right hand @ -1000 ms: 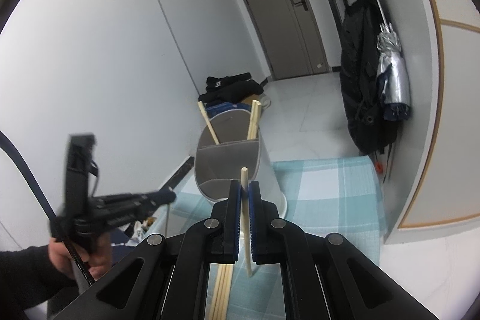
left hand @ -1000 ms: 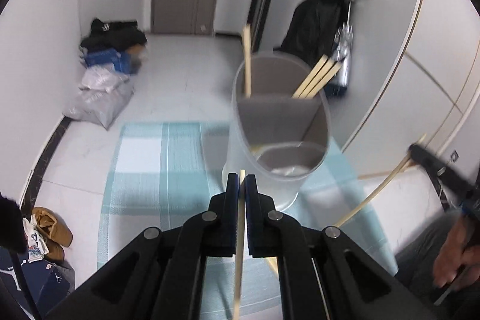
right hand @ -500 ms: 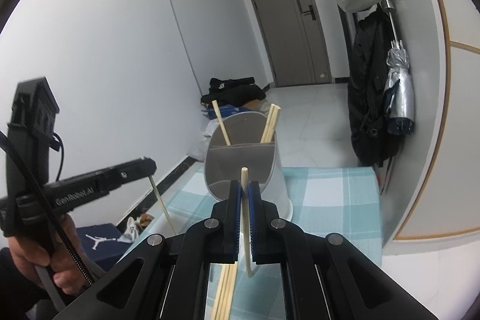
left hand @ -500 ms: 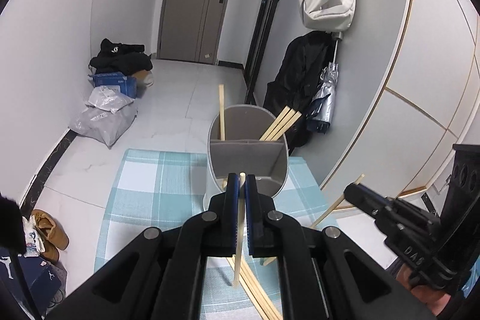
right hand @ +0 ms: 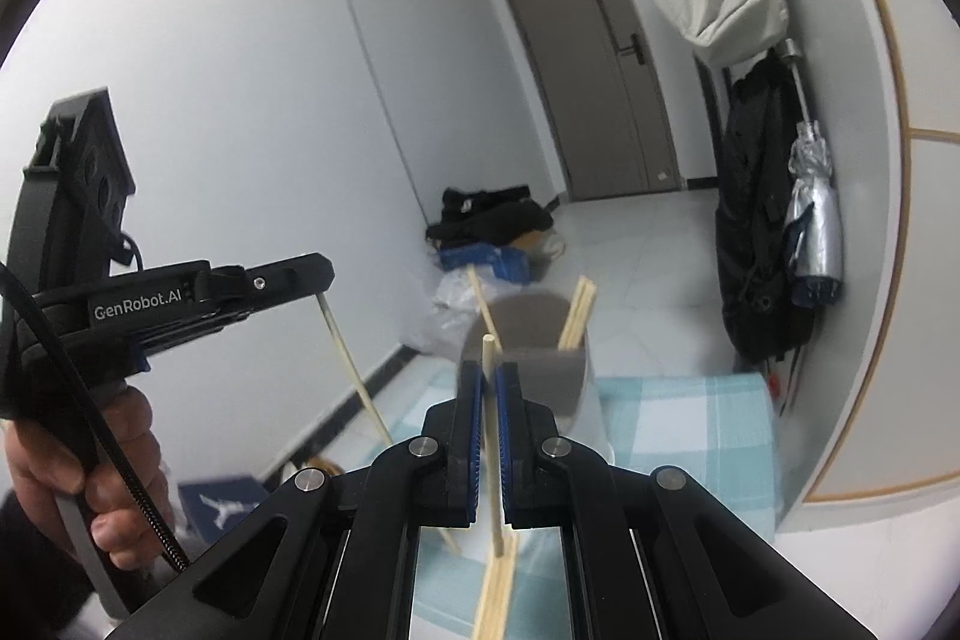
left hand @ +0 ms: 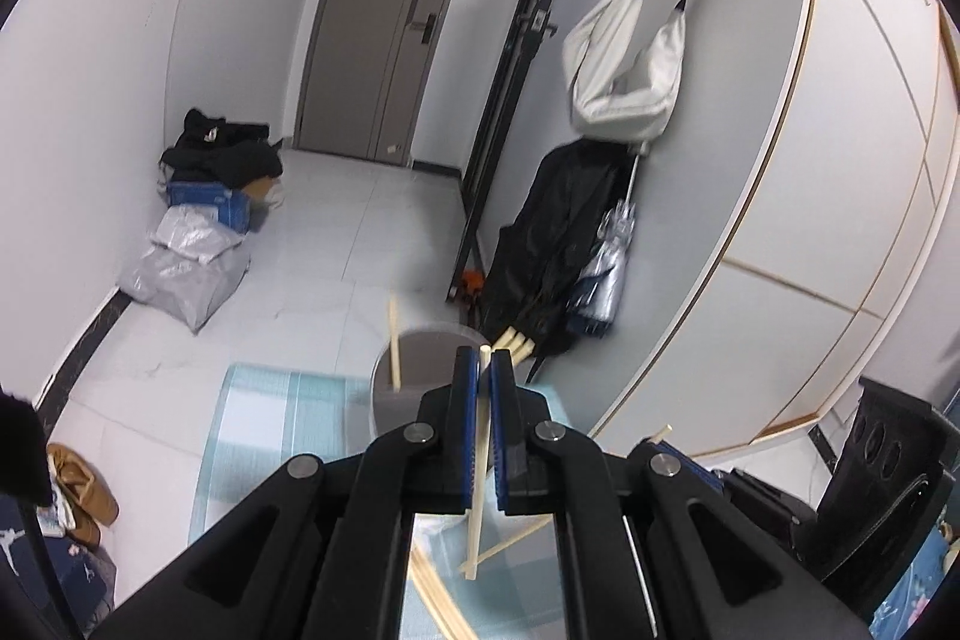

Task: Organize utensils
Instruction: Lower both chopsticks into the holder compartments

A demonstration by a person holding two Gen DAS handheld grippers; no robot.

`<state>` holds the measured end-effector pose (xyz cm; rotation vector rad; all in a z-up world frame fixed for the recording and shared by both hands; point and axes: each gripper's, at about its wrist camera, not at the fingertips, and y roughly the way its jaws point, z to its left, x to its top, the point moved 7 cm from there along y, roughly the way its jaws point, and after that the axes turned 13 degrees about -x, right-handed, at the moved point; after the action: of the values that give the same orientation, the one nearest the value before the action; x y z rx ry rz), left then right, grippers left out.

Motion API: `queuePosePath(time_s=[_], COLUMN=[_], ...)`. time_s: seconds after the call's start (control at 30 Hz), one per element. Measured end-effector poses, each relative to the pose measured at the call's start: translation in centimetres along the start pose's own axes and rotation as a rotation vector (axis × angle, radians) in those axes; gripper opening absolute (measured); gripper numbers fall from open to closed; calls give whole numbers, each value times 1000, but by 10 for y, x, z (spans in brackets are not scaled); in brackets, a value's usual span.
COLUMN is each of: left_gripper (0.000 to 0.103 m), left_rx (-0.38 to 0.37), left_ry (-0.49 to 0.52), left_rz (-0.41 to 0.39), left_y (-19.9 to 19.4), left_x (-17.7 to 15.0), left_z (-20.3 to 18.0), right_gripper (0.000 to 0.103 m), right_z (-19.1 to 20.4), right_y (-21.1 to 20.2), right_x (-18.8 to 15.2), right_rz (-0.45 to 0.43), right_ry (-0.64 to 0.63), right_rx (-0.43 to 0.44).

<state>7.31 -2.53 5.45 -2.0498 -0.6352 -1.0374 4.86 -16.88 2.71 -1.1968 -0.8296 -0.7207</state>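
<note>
My left gripper (left hand: 485,361) is shut on a pale wooden chopstick (left hand: 477,508) that hangs down between its pads, above the teal checked cloth (left hand: 270,430). Just beyond the fingertips stands the grey divided utensil holder (left hand: 420,364), with one chopstick leaning at its left and a few at its right. In the right wrist view my right gripper (right hand: 489,373) is shut on another upright chopstick (right hand: 493,460), with the holder (right hand: 540,358) behind it. To the left there, a hand carries the left gripper (right hand: 321,280), its chopstick slanting down. Loose chopsticks (right hand: 495,598) lie on the cloth below.
A curved white wall runs along the right, with a black coat (left hand: 558,244), a folded umbrella (left hand: 612,250) and a white bag (left hand: 624,70) hanging on it. Bags and a blue box (left hand: 204,202) sit on the tiled floor by the left wall. Shoes (left hand: 78,490) lie beside the cloth.
Both grippers have risen, each with its chopstick still in its jaws, the left one more. The holder now sits lower and smaller in both views. The loose chopsticks have come into sight below.
</note>
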Motion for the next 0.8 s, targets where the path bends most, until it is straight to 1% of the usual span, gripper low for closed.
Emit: queuePosePath(time_s=[0.1,0.17,0.37,0.5,0.63,0.8], left_gripper=[1,1,1,1,1,1], left_rx=[-15,-7,-6,-3,1,3], left_ry=[-7,7,-5,-2,-6,-27], left_rz=[-15,-29,-59,-68,-70,-88], left_y=[0,2,10,17,22,28], left_x=[16,29,56,68,79,90], left_z=[0,2,15,25,43,62], right_gripper=[4,4,4,4,4,4], right_z=[-2,-3,2,8,14,16], right_y=[-6,-8,-5,10,23,52], right_x=[19,32,78,104,128,140], right_rz=[-26,-38,-79,-97,-136,-127], right_ry=[31,34,-5,-45,-92,-121], right_rx=[0,3,-3,0,-10,-17])
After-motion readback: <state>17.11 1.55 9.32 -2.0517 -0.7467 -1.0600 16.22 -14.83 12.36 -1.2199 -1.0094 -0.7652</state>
